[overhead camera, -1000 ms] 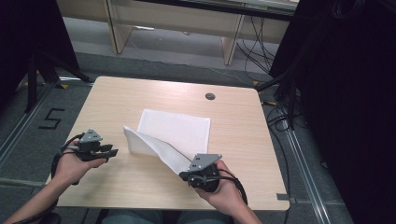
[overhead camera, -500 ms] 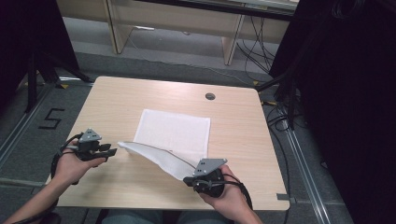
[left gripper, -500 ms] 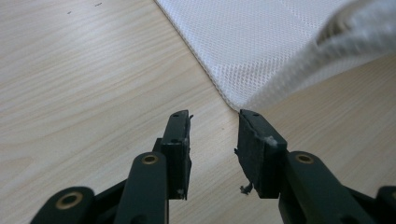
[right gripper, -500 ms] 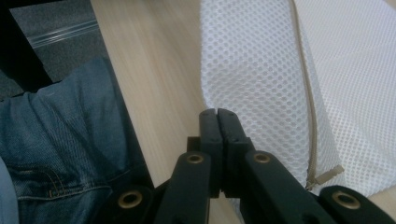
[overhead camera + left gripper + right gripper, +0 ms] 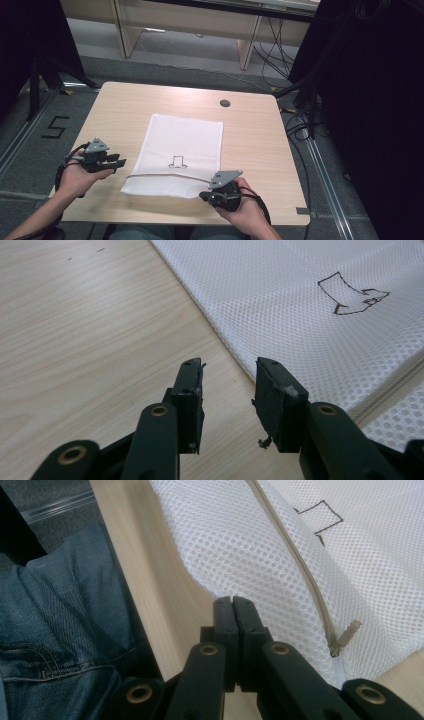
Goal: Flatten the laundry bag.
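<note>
A white mesh bag (image 5: 180,145) lies flat on the wooden table (image 5: 125,110), with a black hat-like drawing (image 5: 176,162) and a beige zipper (image 5: 165,175) running across near its front edge. My right gripper (image 5: 204,195) is at the bag's near right corner. In the right gripper view its jaws (image 5: 233,600) are pressed together on the bag's edge (image 5: 250,545), with the zipper pull (image 5: 347,630) just to the right. My left gripper (image 5: 120,162) rests left of the bag. Its jaws (image 5: 229,367) stand apart over bare wood, close to the bag's edge (image 5: 310,300), holding nothing.
A round cable hole (image 5: 225,103) sits at the table's far right. The person's jeans (image 5: 60,630) are just below the table's near edge. Desk legs and cables stand on the floor beyond the table, and a "5" (image 5: 55,127) is marked on the floor at left.
My right gripper has pulled the bag's folded-over part toward the near edge, so the bag now lies spread flat with the drawing showing. The left gripper has stayed put.
</note>
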`<state>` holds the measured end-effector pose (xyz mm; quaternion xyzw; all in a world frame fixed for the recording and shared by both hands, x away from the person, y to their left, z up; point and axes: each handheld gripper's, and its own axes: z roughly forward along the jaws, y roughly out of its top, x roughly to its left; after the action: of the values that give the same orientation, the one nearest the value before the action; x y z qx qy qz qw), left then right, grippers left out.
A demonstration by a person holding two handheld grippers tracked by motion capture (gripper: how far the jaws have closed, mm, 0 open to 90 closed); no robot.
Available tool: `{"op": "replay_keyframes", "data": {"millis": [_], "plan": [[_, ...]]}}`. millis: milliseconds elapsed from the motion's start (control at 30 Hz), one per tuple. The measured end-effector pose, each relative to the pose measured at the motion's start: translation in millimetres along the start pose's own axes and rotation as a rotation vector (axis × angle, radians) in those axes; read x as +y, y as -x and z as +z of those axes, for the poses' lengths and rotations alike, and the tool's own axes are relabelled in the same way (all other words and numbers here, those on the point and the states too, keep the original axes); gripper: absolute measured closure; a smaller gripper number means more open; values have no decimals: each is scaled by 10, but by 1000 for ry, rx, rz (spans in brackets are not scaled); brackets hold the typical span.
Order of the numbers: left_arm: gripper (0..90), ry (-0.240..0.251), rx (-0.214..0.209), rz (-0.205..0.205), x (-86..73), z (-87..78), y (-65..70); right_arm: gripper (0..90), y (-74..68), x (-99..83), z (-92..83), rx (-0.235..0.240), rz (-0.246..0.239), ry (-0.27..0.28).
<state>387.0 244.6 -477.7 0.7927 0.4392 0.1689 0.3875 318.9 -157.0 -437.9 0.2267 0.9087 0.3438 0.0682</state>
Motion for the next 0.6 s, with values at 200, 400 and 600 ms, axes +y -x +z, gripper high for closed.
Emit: {"op": "replay_keyframes", "data": {"millis": [200, 400, 600], "plan": [[588, 36, -5, 36, 30, -4, 55, 900, -25, -13, 61, 11, -5, -27], [551, 60, -60, 90, 60, 15, 167, 900, -29, -26, 124, -4, 25, -72], [503, 58, -113, 102, 82, 61, 264, 900, 32, -50, 188, -23, -4, -98]]}}
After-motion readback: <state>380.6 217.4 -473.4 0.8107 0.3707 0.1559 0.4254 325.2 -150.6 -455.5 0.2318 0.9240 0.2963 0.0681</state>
